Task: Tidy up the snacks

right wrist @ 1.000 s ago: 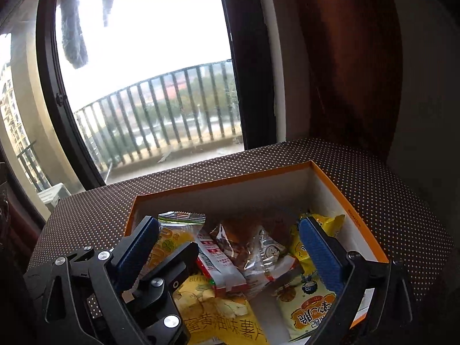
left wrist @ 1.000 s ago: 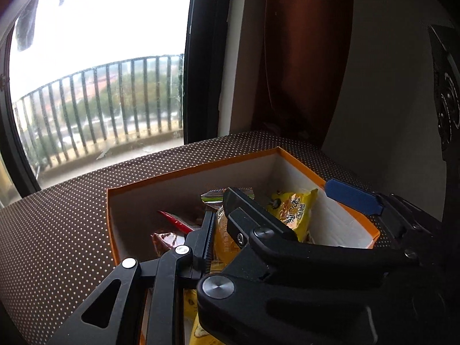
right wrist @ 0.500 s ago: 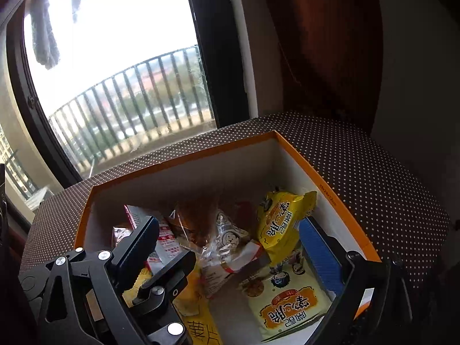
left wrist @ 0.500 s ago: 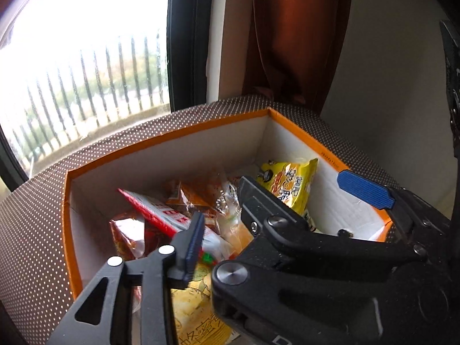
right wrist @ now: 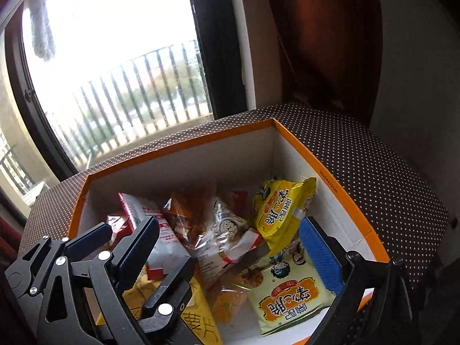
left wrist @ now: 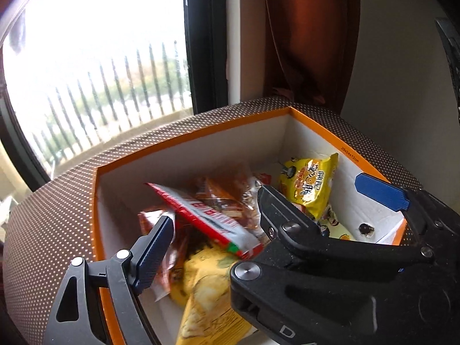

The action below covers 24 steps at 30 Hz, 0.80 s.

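Note:
An orange-rimmed white box (left wrist: 195, 141) (right wrist: 178, 149) holds several snack packets. A red and white packet (left wrist: 210, 218) (right wrist: 149, 215) leans across the middle, a clear packet of brown snacks (right wrist: 201, 221) beside it. A yellow packet (left wrist: 310, 184) (right wrist: 279, 210) stands against the right wall, another yellow packet (right wrist: 287, 296) lies flat below it. Both grippers hang over the box's near side. My left gripper (left wrist: 267, 224) is open and empty. My right gripper (right wrist: 230, 256) is open and empty, its jaws straddling the packets.
The box stands on a brown polka-dot surface (right wrist: 388, 172) (left wrist: 49, 221). A large window with a balcony railing (right wrist: 129, 86) is behind it. A brown curtain (left wrist: 310, 37) and a pale wall (right wrist: 417, 72) stand at the right.
Both grippers have moved closer over the box and tilted down, so more of its contents show. The packets appear to be in the same places.

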Each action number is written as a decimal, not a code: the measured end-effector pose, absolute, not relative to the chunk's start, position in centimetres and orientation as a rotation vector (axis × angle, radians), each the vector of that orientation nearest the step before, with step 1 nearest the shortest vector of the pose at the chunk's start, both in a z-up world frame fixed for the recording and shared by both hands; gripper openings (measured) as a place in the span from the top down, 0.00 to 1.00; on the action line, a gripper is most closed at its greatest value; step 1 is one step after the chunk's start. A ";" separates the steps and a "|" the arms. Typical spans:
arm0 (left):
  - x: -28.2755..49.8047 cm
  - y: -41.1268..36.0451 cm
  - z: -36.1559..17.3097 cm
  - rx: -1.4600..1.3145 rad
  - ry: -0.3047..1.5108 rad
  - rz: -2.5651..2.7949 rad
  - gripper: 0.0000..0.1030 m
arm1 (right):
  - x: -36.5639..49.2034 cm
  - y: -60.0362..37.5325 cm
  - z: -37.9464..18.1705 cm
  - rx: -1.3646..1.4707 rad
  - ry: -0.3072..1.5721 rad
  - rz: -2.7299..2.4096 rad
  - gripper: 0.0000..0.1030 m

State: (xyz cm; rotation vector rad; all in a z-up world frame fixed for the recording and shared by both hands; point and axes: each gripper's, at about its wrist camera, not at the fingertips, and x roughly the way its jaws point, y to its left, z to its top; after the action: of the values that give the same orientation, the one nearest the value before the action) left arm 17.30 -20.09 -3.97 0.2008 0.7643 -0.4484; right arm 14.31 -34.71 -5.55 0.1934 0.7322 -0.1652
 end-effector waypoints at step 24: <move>8.8 -7.3 1.0 0.084 0.544 -0.217 0.01 | 7.9 -23.0 -0.1 0.102 0.594 0.041 0.04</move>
State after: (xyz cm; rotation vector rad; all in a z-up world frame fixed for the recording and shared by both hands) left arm 8.80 -7.28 0.99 0.0845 0.5436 -0.2171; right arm 7.91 -23.02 -0.13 0.1016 0.5943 0.0410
